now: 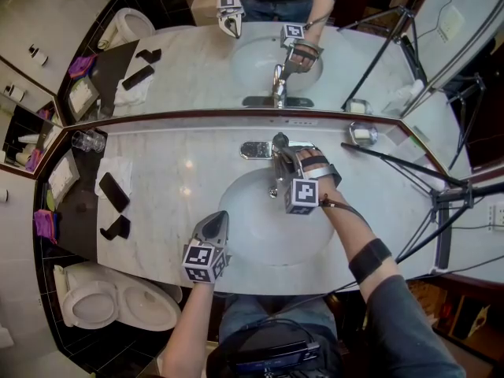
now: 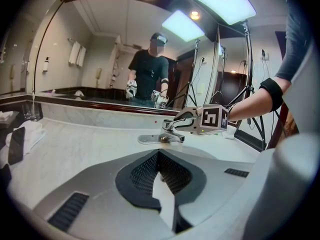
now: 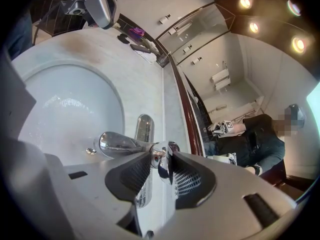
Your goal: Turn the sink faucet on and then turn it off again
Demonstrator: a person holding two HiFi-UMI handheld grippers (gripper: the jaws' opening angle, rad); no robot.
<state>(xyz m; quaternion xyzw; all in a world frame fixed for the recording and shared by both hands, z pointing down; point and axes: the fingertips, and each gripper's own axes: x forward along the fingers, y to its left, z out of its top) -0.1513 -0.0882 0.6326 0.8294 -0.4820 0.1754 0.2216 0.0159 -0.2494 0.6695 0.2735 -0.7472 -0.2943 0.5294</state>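
**Right claw on the faucet lever, left claw idle at the near rim**

Hard to see:
- In the head view, the right gripper (image 1: 282,156) and the hand behind it cover most of the faucet (image 1: 275,181). Only its base plate (image 1: 253,150) and a short piece of spout show clear.
- I cannot tell whether water is running. The right gripper view shows only a wet glint on the wall of the sink basin (image 3: 65,101).
- The tripod (image 1: 441,203) at the right is cut off by the frame edge.

Claws:
- Right gripper view: the two pads are narrowed onto the chrome faucet lever (image 3: 163,169), one on each side, touching it. The spout (image 3: 120,145) runs out to the left, over the basin.
- The left gripper (image 2: 159,156) has its tips drawn together with nothing between them. It sits at the near left rim of the basin, well apart from the faucet.

Containers:
- The glass (image 1: 88,140) is on the counter at the far left. Its contents are unreadable.
- The soap dish (image 1: 362,135) is to the right of the faucet and holds something pale.
- A black slab (image 1: 114,191) lies on a white cloth (image 1: 118,172) at the left.
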